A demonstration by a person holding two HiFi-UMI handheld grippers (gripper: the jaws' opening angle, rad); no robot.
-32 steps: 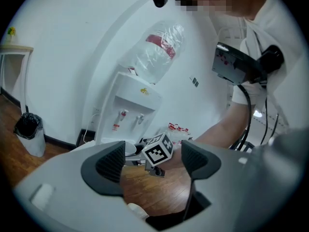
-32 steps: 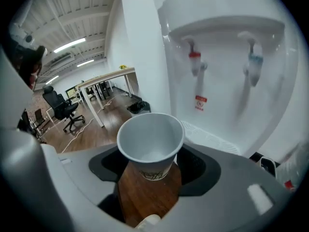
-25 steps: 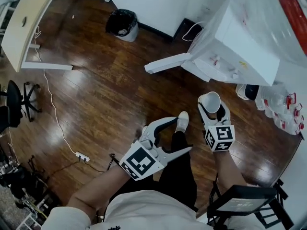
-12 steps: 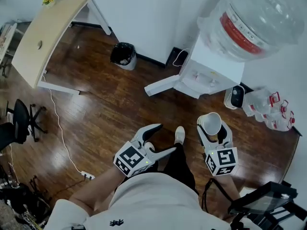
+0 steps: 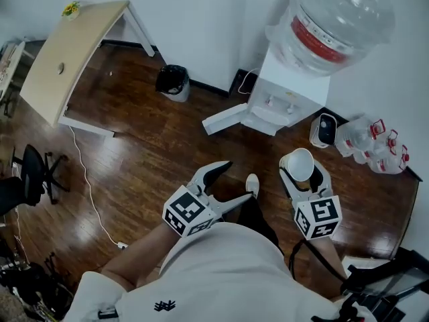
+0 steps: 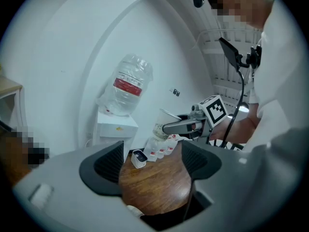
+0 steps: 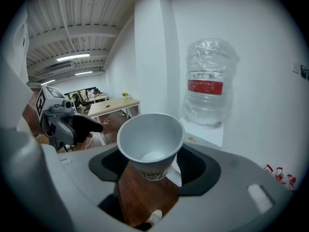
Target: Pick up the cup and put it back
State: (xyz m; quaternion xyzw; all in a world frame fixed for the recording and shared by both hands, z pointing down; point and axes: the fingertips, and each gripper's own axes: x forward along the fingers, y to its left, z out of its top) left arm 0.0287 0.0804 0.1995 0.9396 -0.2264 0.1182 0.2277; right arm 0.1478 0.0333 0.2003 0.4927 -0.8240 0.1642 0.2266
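A white paper cup (image 5: 298, 164) stands upright and empty between the jaws of my right gripper (image 5: 299, 171), which is shut on its lower wall. It hangs above the wooden floor in front of the water dispenser (image 5: 289, 98). The right gripper view shows the cup (image 7: 150, 144) from above, pinched between the dark pads (image 7: 195, 170). My left gripper (image 5: 236, 182) stays open and empty at the left, over the person's legs. The left gripper view has its pads (image 6: 104, 166) wide apart, and looks past them to the cup (image 6: 161, 125) in the other gripper.
A large water bottle (image 5: 335, 19) tops the dispenser. A small white device (image 5: 323, 130) and a pack of small bottles (image 5: 375, 146) lie on the floor at its right. A black bin (image 5: 174, 82) and a wooden table (image 5: 67, 52) stand at the back left.
The head view has pulled back, so the whole dispenser and bottle now show. Both grippers keep about the same pose, and the cup stays held in the right one.
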